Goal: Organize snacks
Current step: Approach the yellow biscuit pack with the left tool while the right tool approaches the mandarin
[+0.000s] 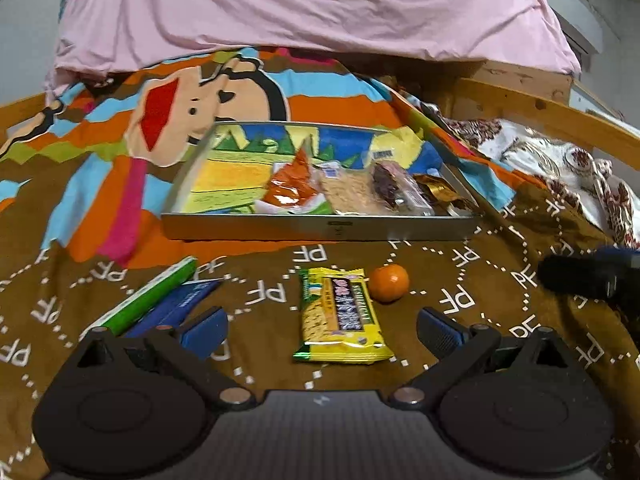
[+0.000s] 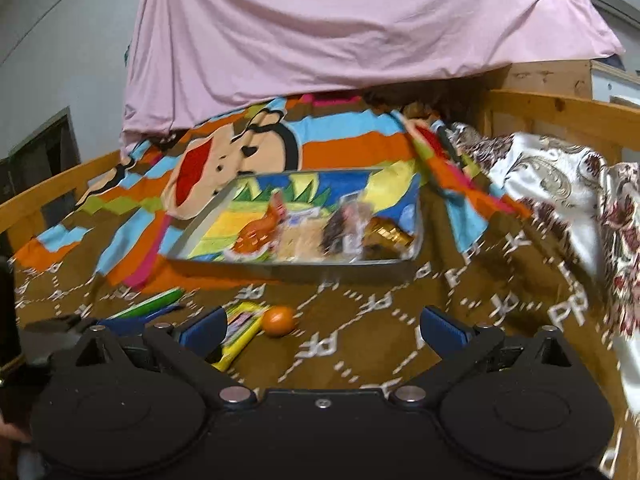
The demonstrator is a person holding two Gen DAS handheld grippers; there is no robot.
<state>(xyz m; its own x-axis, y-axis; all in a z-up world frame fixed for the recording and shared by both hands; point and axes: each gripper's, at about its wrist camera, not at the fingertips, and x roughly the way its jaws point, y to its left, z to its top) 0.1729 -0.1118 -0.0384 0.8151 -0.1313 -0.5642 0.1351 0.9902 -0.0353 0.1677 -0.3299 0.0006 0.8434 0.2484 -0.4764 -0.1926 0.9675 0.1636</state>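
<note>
A metal tray rests on the brown bedspread and holds several wrapped snacks along its near right side; the blurred right wrist view shows the same tray. In front of it lie a yellow cracker pack, a small orange, a green box and a blue pack. My left gripper is open, its fingers straddling the yellow pack from just above. My right gripper is open over bare spread, with the orange and the yellow pack by its left finger.
A pink sheet hangs behind the tray. A wooden bed rail runs along the right, with a floral cloth bunched beside it. The other gripper's dark tip shows at the right edge of the left wrist view.
</note>
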